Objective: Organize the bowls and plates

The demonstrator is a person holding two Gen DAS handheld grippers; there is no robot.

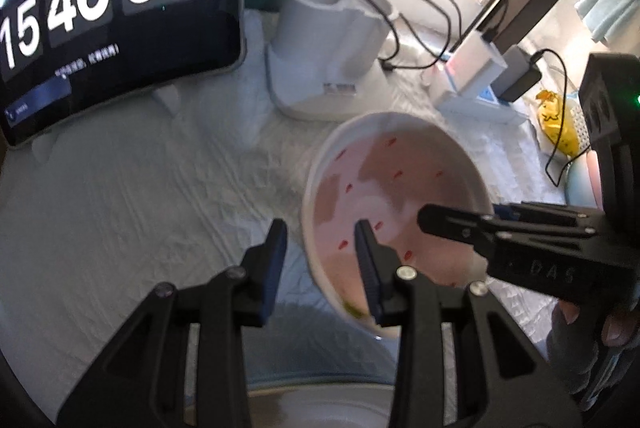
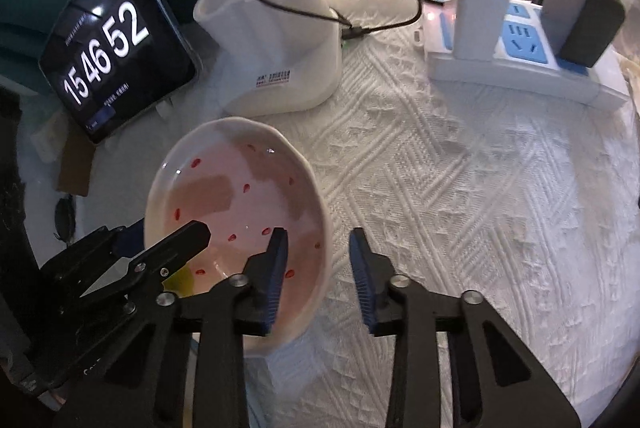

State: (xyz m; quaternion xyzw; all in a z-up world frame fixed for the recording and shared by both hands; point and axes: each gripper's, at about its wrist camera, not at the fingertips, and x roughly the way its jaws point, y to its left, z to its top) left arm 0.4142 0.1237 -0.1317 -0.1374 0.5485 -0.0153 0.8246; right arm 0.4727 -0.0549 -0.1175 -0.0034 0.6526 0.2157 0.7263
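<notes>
Pink-glazed ceramic bowl (image 2: 240,224): stiff, slick, breakable; best gripped at its rim. Left gripper (image 1: 320,260) and right gripper (image 2: 318,268) jaws apart, each straddling the rim, unclamped.

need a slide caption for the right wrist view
Both grippers straddle opposite rims of a pink-patterned bowl on a white textured cloth.

One bowl (image 2: 236,211), two grippers, one tablet (image 2: 116,59), one power strip (image 2: 520,67)
</notes>
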